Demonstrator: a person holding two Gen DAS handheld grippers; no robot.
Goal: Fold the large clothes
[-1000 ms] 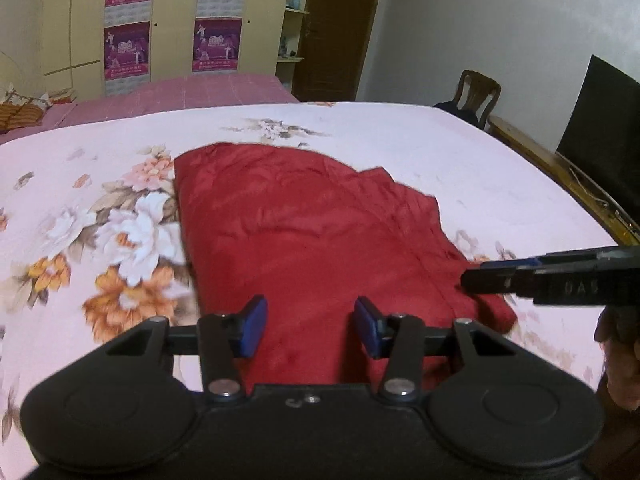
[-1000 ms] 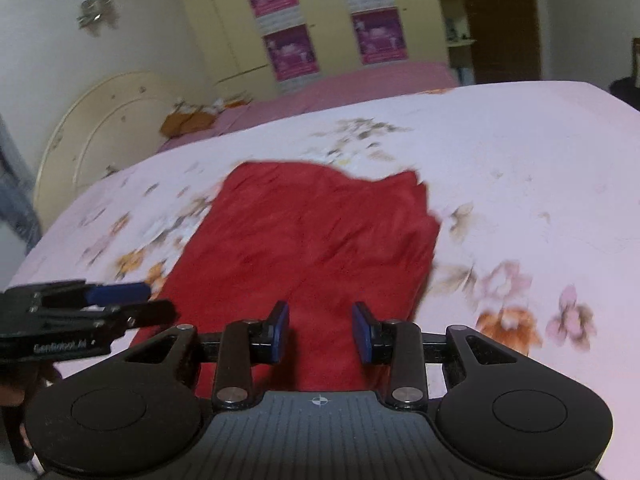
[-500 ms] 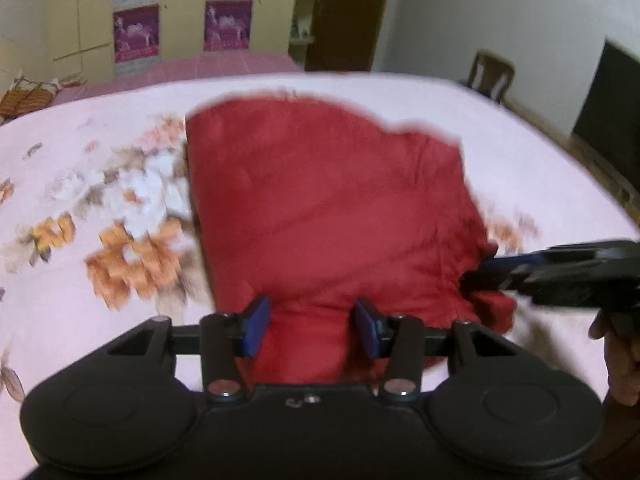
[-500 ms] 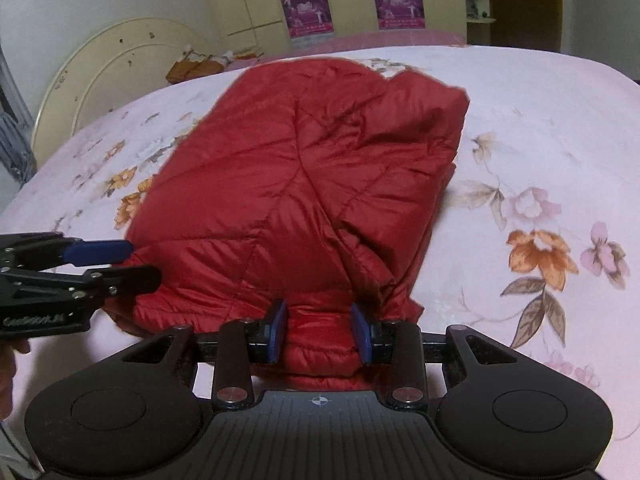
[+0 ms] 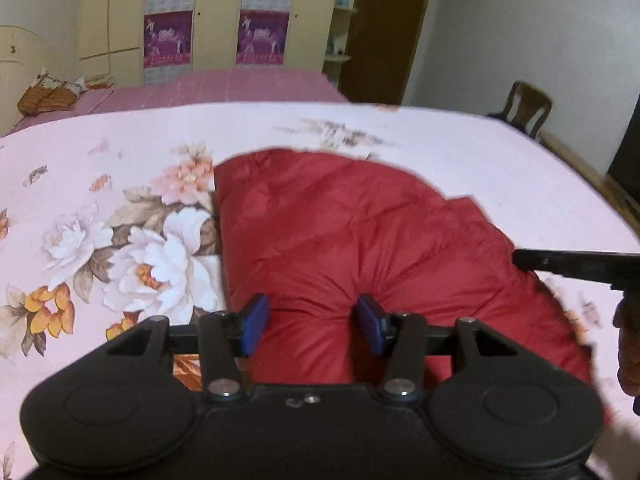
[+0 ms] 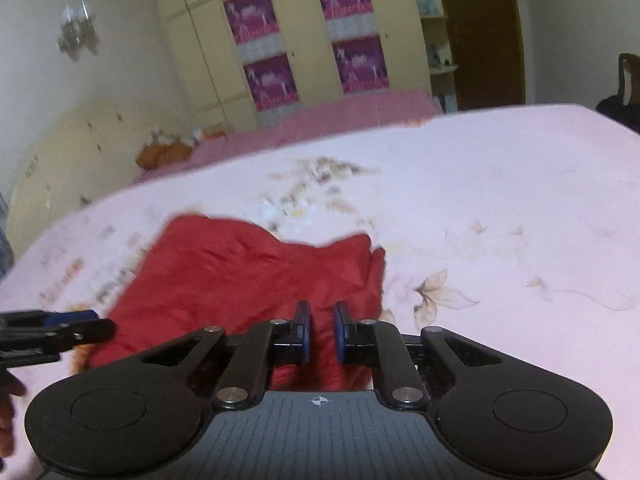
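Observation:
A red padded jacket [image 5: 360, 240] lies folded on the floral bedsheet [image 5: 480, 152]. My left gripper [image 5: 312, 324] is at its near edge. Its jaws are opening, and a puffy bulge of jacket sits between the blue pads [image 5: 254, 324] without being pinched. In the right wrist view, my right gripper [image 6: 320, 336] is at the near right corner of the jacket [image 6: 240, 276]. Its jaws are closing to a narrow gap with red cloth in it. Each gripper shows in the other's view: the right gripper [image 5: 520, 260] from the right, the left gripper [image 6: 100, 322] from the left.
The pink floral sheet [image 6: 500, 200] spreads wide on all sides of the jacket. A second bed with a pink cover [image 5: 224, 88] stands behind, then a wardrobe with purple posters [image 5: 260, 36]. A wooden chair [image 5: 524, 108] and the bed's wooden edge [image 5: 592, 176] are at the right.
The right gripper's jaws have gone from wide apart to a narrow gap around the jacket's edge. Both cameras have pulled back from the close view of the jacket half a second ago.

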